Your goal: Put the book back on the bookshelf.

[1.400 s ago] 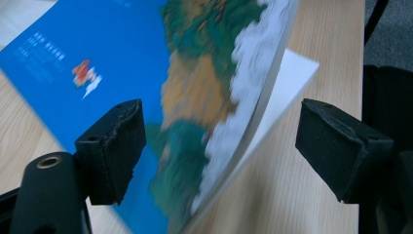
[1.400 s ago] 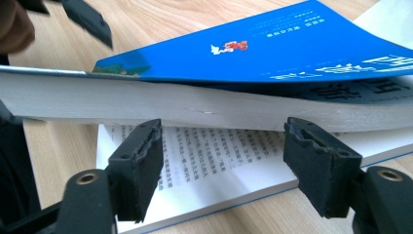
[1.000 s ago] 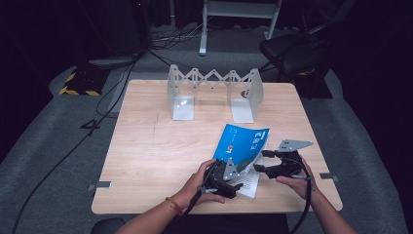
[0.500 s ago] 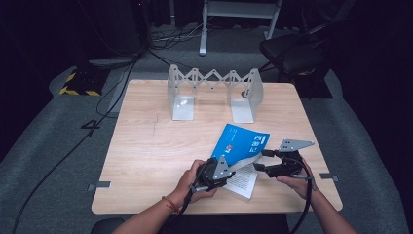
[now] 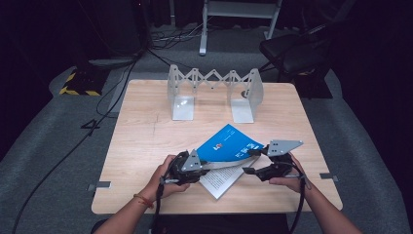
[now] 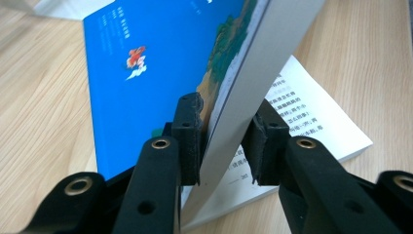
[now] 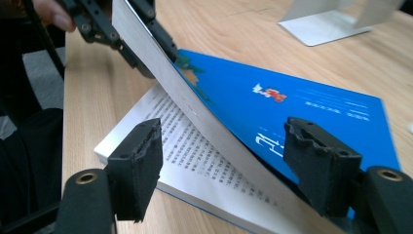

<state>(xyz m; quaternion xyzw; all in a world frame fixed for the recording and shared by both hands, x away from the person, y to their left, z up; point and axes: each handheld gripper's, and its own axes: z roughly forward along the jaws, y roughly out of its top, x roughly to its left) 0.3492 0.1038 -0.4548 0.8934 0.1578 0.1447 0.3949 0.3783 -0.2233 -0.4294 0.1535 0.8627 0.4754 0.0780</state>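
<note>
The blue book (image 5: 229, 148) lay on the wooden table (image 5: 146, 146), on the near side of the metal bookend rack (image 5: 214, 92) and well apart from it. The left gripper (image 6: 226, 141) pinched the lifted stack of front pages, its jaws having just closed on them, while the right gripper (image 7: 229, 170) hovered unclenched, its jaws astride the book's edge with nothing gripped. The glossy cover looked slick, the paper thin and limp; I judged that a sharp pull could crease or tear the pages, or let them slip from the ribbed black pads (image 6: 187, 141). The unpinned book could also slide across the smooth wood.
</note>
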